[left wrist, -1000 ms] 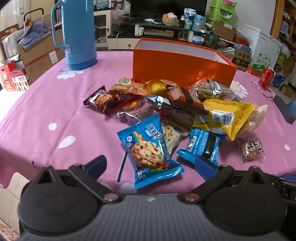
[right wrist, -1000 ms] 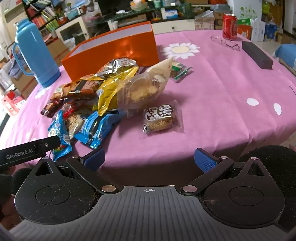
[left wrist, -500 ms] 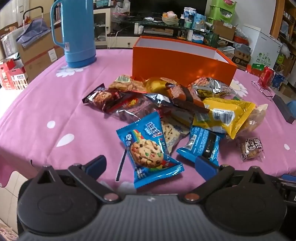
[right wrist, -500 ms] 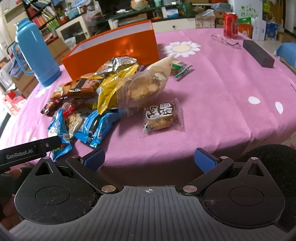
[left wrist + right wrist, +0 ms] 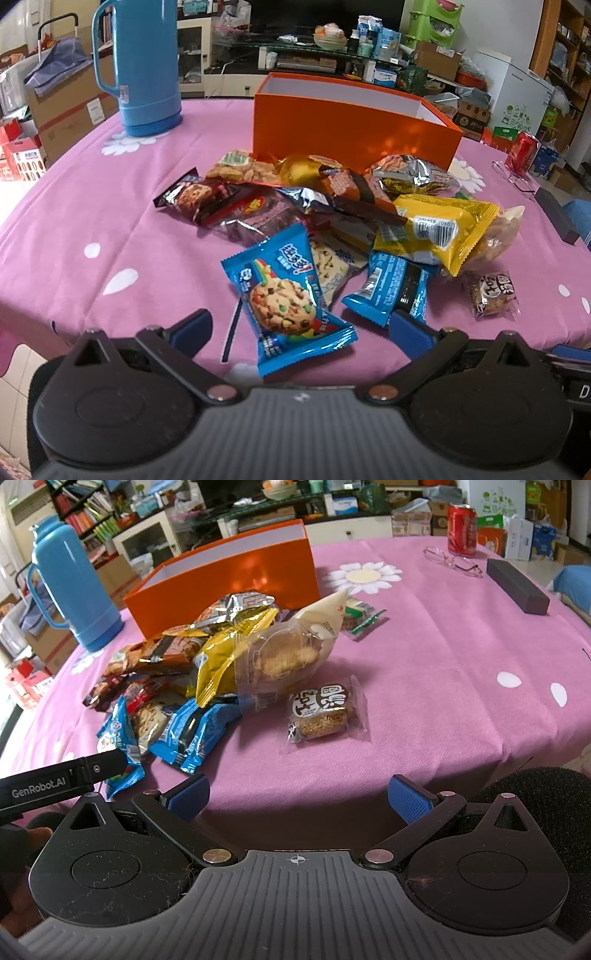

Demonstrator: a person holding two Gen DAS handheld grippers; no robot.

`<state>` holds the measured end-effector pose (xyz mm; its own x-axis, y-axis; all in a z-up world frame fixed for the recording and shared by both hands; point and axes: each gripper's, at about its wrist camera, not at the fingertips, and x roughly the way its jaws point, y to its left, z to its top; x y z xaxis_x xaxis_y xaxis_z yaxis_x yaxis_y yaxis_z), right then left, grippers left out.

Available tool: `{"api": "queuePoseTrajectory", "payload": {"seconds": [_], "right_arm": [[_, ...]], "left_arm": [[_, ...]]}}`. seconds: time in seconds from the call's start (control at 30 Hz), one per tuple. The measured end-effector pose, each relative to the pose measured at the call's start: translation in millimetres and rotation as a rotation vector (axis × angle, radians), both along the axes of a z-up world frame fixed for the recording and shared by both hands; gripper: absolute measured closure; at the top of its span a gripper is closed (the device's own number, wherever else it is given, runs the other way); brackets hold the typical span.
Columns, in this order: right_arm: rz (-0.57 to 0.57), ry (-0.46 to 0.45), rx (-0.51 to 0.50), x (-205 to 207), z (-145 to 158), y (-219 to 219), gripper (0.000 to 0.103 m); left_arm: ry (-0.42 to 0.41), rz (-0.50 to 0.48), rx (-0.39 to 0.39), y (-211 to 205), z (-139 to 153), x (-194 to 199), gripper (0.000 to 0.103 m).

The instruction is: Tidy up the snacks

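Snack pile (image 5: 332, 221) ahead of left tool (image 5: 301, 328), right tool (image 5: 297, 799), both spread wide

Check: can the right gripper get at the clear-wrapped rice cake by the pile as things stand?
Probably yes. The right gripper is open, and the rice cake lies flat and alone on the tablecloth, ahead of it and apart from the snack pile. Nothing lies between.

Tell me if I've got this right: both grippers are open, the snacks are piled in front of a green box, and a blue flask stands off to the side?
Nearly. The box is orange, not green, as the left wrist view shows. The rest holds: the left gripper and the right gripper are both open, the snacks lie piled in front of the box, and the blue flask stands off to the side.
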<state>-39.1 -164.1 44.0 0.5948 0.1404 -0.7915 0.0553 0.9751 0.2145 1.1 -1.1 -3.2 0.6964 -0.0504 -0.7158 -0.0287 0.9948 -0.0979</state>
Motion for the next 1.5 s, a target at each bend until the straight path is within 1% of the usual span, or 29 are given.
{"api": "queuePoseTrajectory", "payload": {"seconds": [0.37,0.83,1.27,1.5], "right_arm": [[0.006,-0.002,-0.005,-1.4,-0.1,1.2,0.010],[0.012,-0.002,-0.005,-1.6,-1.1,1.8,0.010],[0.024,-0.004,-0.006,-1.2,-2.9,1.6,0.010],[0.025,-0.007,0.005,-2.5,-1.8,-0.7,0.010]], "left_arm": [[0.007,-0.010,0.003,-1.9,-2.4,0.9,0.001],[0.038,0.012,-0.031,3.5,-7.8,3.0,0.001],[0.058,0.005,-0.015,-0.6,-11.8,4.4,0.001],[0.054,0.035,-0.027,7.8,-9.1,3.1,0.001]]}}
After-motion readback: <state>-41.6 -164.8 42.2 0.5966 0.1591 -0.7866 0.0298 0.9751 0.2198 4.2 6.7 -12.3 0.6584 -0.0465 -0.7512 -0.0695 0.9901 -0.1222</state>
